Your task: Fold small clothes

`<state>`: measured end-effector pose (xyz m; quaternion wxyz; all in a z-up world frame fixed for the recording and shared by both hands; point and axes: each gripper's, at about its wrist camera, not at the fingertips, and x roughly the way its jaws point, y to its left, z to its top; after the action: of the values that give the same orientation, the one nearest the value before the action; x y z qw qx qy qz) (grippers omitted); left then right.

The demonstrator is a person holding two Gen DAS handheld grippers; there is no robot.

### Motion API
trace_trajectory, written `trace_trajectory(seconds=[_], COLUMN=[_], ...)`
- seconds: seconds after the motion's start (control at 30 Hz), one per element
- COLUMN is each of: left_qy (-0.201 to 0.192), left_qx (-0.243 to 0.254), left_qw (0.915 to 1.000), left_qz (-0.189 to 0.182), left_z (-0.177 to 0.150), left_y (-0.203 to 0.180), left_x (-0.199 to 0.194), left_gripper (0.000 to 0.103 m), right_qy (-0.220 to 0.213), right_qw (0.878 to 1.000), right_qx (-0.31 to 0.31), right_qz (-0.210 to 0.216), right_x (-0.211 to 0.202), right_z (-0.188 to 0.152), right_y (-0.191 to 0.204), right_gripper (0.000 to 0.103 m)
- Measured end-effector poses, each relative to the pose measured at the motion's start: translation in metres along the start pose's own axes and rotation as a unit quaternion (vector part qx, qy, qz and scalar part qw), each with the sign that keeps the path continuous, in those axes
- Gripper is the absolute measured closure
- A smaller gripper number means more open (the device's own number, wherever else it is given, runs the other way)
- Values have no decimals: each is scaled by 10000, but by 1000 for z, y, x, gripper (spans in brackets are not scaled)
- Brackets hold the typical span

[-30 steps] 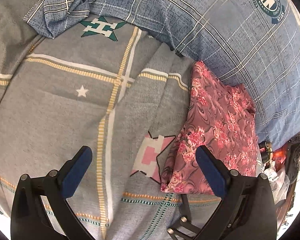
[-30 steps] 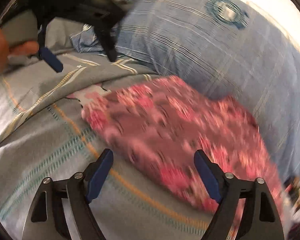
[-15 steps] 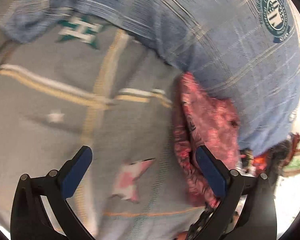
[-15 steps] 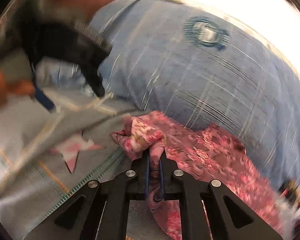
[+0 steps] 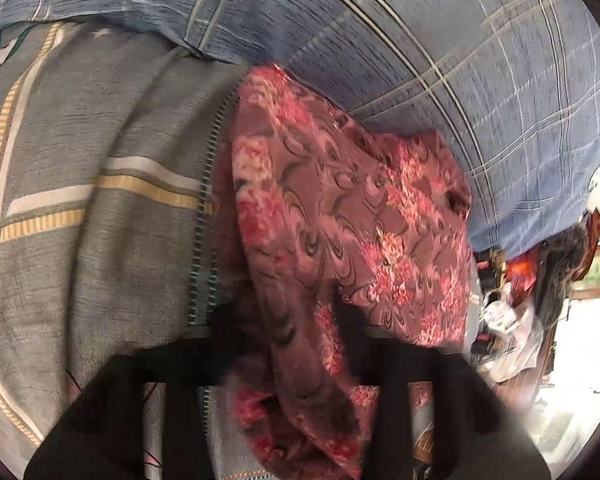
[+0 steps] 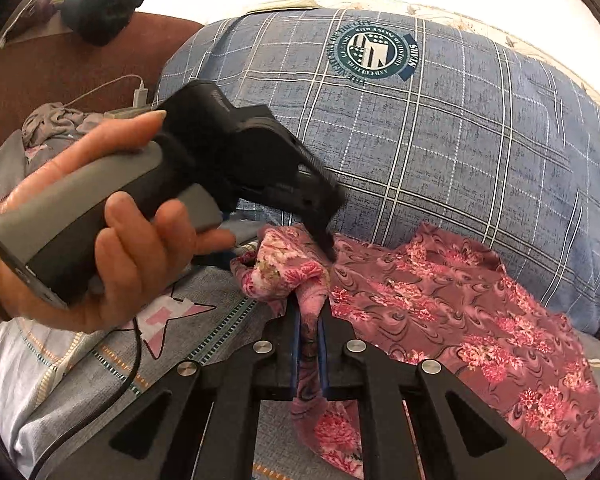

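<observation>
A pink floral garment (image 6: 452,312) lies on the grey patterned bedspread (image 6: 80,372), against a blue plaid pillow (image 6: 440,120). My right gripper (image 6: 309,320) is shut on a bunched corner of the garment and holds it up. My left gripper (image 6: 326,246) shows in the right wrist view, held in a hand, its tips pressed into the same bunch. In the left wrist view the garment (image 5: 340,220) fills the middle, and the left gripper (image 5: 296,344) is blurred with fabric between its fingers, which look shut on it.
The bedspread (image 5: 80,200) spreads to the left and the pillow (image 5: 460,60) is behind. A brown headboard (image 6: 60,72) with a white charger (image 6: 141,94) is at the back left. Clutter (image 5: 520,300) lies beyond the bed's right edge.
Both grippers were open above the garment a second ago. The right one closed on its corner first, then the left one closed on the same corner. The corner is lifted.
</observation>
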<state>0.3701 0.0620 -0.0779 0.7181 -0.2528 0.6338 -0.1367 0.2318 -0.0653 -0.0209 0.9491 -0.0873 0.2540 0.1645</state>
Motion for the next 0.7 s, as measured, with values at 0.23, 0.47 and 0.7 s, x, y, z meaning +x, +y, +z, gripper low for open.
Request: trace_trajectory(seconds=[0.23, 0.47, 0.7], left_qy=[-453, -659, -746], left_qx=[214, 659, 971], left_qw=[9986, 9954, 9924], left_qz=[-170, -228, 88], left_z=[-16, -34, -49], left_y=[-34, -94, -155], left_x=[-31, -48, -30], left_gripper=[90, 90, 90], right_qy=[-47, -228, -540], right_qw=[9991, 9932, 9766], right_qx=[427, 1117, 2076], right_qz=[48, 220, 156], right_x=[-21, -63, -107], right_z=[3, 9, -13], right_y=[-27, -76, -149], right_gripper=[97, 98, 103])
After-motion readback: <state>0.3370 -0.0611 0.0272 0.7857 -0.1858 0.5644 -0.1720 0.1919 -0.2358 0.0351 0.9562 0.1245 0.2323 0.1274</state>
